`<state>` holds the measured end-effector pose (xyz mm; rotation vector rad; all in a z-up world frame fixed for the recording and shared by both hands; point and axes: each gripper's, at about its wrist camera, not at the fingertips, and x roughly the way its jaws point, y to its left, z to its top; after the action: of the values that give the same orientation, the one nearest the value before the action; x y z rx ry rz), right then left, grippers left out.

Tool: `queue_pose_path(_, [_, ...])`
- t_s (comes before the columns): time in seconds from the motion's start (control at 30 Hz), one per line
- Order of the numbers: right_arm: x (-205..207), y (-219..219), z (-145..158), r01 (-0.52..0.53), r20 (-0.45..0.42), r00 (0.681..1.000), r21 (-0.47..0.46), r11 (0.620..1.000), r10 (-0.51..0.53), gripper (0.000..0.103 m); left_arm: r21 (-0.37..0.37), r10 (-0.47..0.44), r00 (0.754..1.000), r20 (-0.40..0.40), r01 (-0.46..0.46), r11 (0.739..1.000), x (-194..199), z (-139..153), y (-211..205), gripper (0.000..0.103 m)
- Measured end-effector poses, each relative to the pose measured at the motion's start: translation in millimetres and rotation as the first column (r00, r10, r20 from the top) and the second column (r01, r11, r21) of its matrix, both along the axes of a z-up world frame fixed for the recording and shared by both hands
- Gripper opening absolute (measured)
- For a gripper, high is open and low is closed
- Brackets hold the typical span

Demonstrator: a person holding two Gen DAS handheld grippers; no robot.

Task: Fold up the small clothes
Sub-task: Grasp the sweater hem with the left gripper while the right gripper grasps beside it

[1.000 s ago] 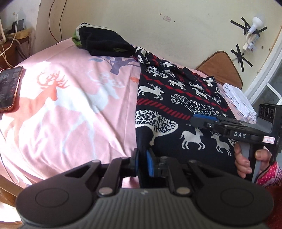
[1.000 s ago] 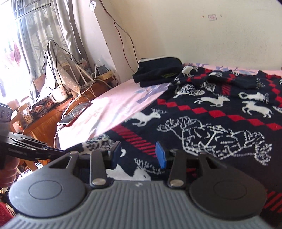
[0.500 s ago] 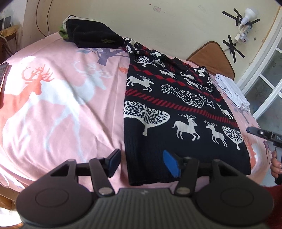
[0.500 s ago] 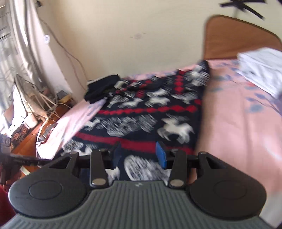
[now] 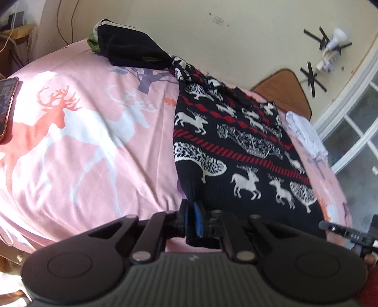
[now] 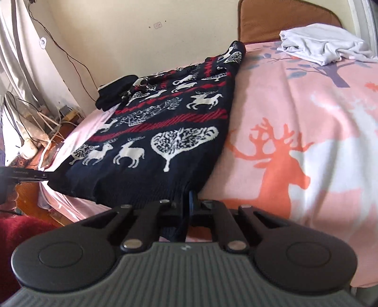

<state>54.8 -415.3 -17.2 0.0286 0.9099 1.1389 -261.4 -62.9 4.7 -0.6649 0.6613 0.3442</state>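
Left gripper (image 5: 191,218) clamped on near left hem corner of dark sweater (image 5: 238,151), right gripper (image 6: 187,205) pinching the near right hem corner, sweater flat on pink deer-print bedsheet (image 5: 78,132), navy knit with white reindeer, trees, red stripes

Bedroom surroundings, away from the folding

A pink bed sheet (image 5: 89,151) printed with deer covers the bed; a phone (image 5: 6,106) lies at its left edge. A brown headboard (image 6: 283,19) stands against the cream wall (image 5: 236,35), where black tape holds a white bulb (image 5: 339,37).
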Motion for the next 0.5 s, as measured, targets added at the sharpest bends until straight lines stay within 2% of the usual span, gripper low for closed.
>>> queue_pose_path(0.07, [10,-2,12,0.005,-0.029,1.0,0.072,0.997,-0.003,0.007,-0.028,0.017,0.998,0.064,-0.015,0.999,-2,8,9,0.006])
queue_pose_path(0.2, [49,6,43,0.057,-0.013,0.998,0.216,0.975,-0.055,0.007,0.017,0.029,0.99,0.139,-0.032,0.999,20,29,29,0.006])
queue_pose_path(0.33, [99,52,65,0.099,0.048,0.992,0.271,0.958,-0.116,0.007,0.035,0.056,0.974,0.221,-0.065,0.997,76,51,69,0.006])
queue_pose_path(0.4, [131,86,59,0.19,0.016,0.979,0.265,0.945,-0.201,0.009,0.033,0.155,0.968,0.198,-0.164,0.986,118,46,92,0.015])
queue_pose_path(0.43, [142,100,54,0.25,0.026,0.964,0.244,0.937,-0.264,0.015,0.044,0.209,0.966,0.153,-0.218,0.975,137,39,101,0.019])
queue_pose_path(0.47, [152,112,47,0.312,0.07,0.942,0.186,0.932,-0.33,0.024,0.054,0.238,0.967,0.091,-0.244,0.968,152,31,107,0.022])
queue_pose_path(0.5, [158,117,41,0.347,0.106,0.926,0.128,0.929,-0.361,0.044,0.047,0.245,0.969,0.042,-0.246,0.968,159,24,109,0.022])
